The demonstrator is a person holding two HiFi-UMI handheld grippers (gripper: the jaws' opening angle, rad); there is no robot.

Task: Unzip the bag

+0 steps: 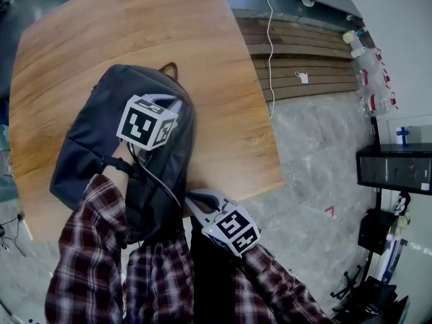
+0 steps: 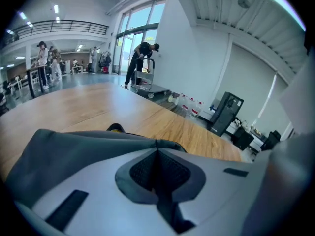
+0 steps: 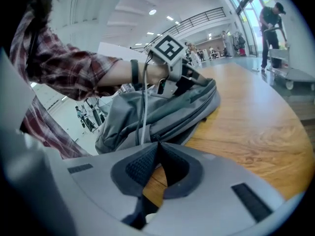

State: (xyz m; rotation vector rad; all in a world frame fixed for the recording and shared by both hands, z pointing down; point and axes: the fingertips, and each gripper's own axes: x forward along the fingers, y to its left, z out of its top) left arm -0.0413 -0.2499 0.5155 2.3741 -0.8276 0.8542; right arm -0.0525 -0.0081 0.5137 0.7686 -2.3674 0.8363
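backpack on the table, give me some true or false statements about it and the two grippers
1. The backpack lies on the wooden table. True.
2. The left gripper hangs over bare wood, clear of the bag. False: it sits on top of the backpack, jaws together at a fold of its fabric.
3. The right gripper has its jaws wide apart. False: their tips meet at the bag's zipper.
4. The backpack is bright red. False: it is dark grey.
5. The person's sleeve is plaid. True.
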